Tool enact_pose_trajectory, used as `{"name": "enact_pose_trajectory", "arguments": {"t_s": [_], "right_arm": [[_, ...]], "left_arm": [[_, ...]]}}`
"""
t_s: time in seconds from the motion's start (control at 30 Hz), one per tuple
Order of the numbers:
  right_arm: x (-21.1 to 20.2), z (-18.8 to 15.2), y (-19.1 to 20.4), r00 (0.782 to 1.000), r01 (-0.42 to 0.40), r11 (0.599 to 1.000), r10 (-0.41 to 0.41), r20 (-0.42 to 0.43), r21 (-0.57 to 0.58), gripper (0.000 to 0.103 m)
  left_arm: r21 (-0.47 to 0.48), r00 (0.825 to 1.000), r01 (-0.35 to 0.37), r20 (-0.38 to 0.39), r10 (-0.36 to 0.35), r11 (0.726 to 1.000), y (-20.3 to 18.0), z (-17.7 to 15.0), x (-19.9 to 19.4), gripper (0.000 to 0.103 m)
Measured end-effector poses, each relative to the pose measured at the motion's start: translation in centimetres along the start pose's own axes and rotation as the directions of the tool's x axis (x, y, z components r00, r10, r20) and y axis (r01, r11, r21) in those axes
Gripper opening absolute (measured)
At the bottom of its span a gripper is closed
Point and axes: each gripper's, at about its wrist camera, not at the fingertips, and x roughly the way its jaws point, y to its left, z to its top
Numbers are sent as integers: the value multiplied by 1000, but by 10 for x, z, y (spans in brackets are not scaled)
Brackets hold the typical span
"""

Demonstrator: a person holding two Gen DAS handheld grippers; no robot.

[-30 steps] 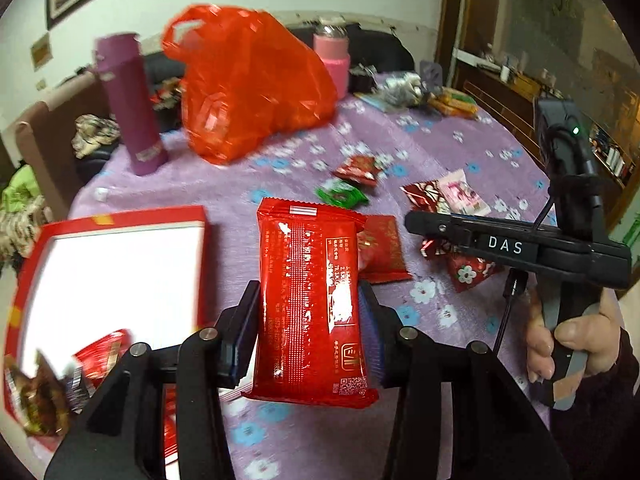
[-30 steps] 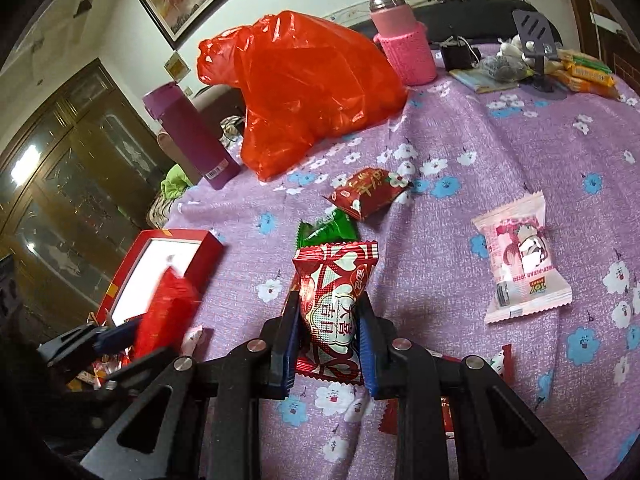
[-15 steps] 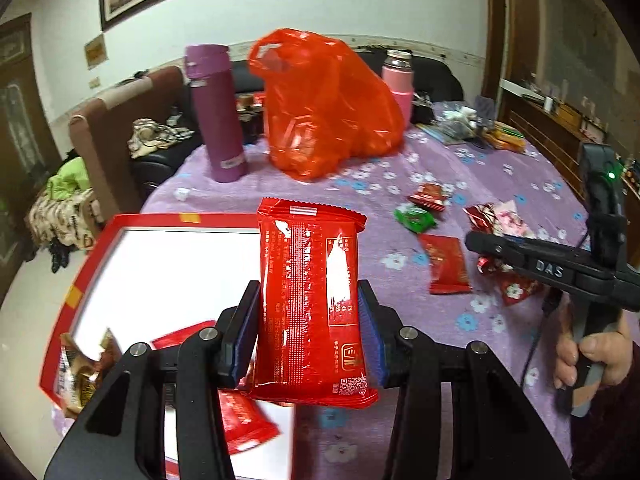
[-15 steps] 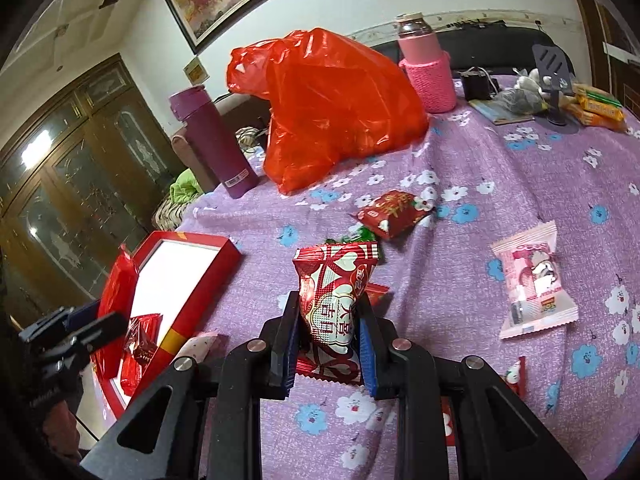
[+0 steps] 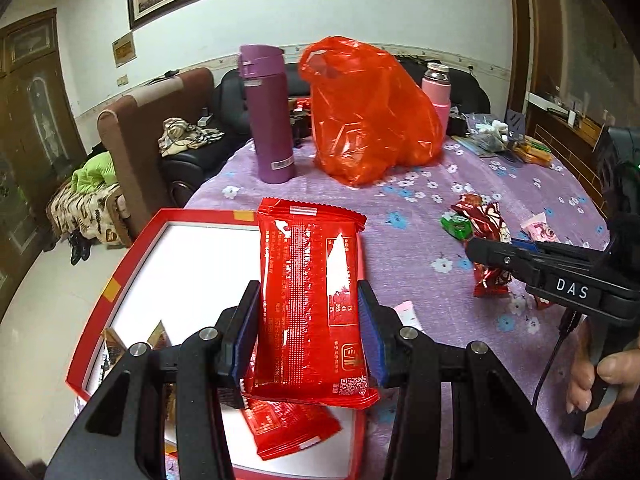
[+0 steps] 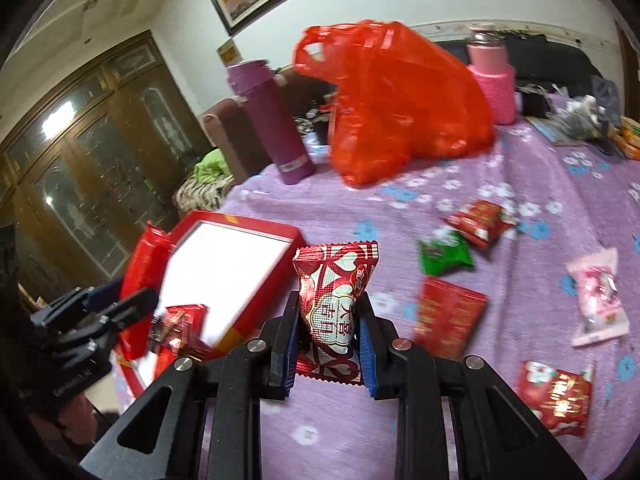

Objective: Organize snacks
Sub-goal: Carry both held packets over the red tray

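Several wrapped snacks point(image 5: 288, 428) lie in the red box point(image 5: 120, 272).

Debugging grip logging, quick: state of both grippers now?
Left gripper: closed on the red packet, over the box.
Right gripper: closed on the heart candy.
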Motion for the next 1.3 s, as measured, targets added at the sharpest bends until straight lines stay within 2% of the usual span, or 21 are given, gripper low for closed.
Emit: {"name": "enact_pose_trajectory", "arguments": {"t_s": [0.2, 0.53, 0.8, 1.3], "right_arm": [[9, 7, 36, 999, -48, 998, 49, 15, -34, 25], [32, 2, 66, 992, -125, 992, 125, 4, -16, 25], [49, -10, 65, 990, -137, 991, 137, -39, -6, 25], [50, -14, 63, 991, -131, 991, 130, -37, -10, 26]], "left_arm": [[-26, 1000, -11, 4, 11, 1000, 13, -3, 0, 44], [-58, 999, -35, 1, 35, 998, 30, -8, 3, 44], [-72, 999, -49, -19, 47, 996, 38, -12, 10, 44], [-68, 998, -53, -39, 51, 996, 37, -17, 17, 44]]}}
